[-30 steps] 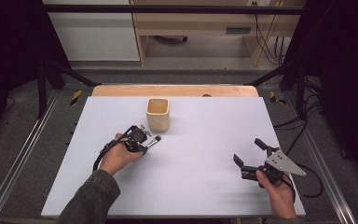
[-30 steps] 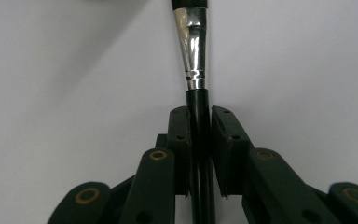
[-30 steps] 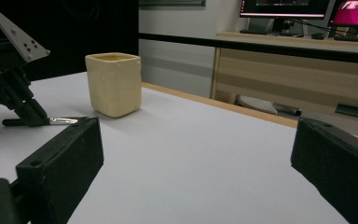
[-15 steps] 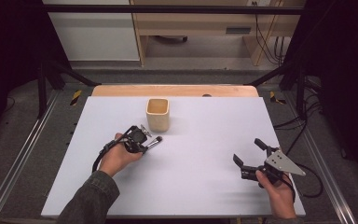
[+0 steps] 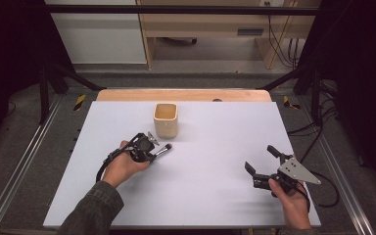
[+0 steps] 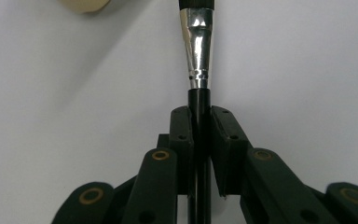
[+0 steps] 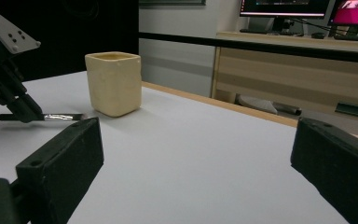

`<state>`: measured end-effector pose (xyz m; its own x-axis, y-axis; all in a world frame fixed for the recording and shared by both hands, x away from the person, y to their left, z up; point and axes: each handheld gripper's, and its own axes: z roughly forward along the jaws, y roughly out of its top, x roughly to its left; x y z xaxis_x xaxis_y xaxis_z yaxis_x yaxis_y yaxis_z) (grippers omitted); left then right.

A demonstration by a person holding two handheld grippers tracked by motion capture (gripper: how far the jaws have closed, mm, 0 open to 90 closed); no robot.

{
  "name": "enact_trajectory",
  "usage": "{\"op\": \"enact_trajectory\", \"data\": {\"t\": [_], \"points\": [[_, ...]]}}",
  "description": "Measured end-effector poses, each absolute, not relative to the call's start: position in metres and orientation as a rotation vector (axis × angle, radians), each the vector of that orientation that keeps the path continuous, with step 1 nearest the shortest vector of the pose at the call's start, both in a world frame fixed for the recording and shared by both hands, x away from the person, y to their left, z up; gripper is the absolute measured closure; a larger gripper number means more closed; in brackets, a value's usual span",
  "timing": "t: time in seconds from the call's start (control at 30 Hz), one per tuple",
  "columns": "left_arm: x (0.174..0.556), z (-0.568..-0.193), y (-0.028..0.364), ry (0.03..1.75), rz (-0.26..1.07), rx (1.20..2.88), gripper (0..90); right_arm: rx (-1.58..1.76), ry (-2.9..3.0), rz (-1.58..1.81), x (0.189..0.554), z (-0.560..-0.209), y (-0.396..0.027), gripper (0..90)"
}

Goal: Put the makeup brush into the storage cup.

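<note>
Little has changed since a second ago: the brush [image 6: 199, 70] is kept clamped in the left tongs [image 5: 149, 148] just beside the cup [image 5: 166, 119] (right tongs [image 5: 262, 165] wide, empty), so insertion seems next.

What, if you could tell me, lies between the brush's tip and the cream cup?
Only bare white table: in the high view a short gap separates the brush from the cup.

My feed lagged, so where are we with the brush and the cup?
Done: the left tool is shut on the brush handle, held near the table. In hand: the brush tip points toward the cup. Left: the brush isn't in the cup yet. The right tool waits open.
</note>
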<state>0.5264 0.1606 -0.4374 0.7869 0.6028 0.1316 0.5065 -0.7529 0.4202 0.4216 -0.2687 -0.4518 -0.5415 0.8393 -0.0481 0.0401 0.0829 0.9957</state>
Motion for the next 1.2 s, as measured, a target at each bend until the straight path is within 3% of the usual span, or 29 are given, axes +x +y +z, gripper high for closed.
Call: {"op": "enact_trajectory", "data": {"t": [0.57, 1.2], "points": [[0.503, -0.420, 0.162, 0.802, 0.405, 2.436, 79.3, 0.875, 1.705, 1.521, 0.421, -0.452, -0.268, 2.8], [0.502, -0.396, 0.165, 0.851, 0.595, 2.188, 79.3, 0.871, 1.718, 1.511, 0.423, -0.454, -0.265, 2.7]]}}
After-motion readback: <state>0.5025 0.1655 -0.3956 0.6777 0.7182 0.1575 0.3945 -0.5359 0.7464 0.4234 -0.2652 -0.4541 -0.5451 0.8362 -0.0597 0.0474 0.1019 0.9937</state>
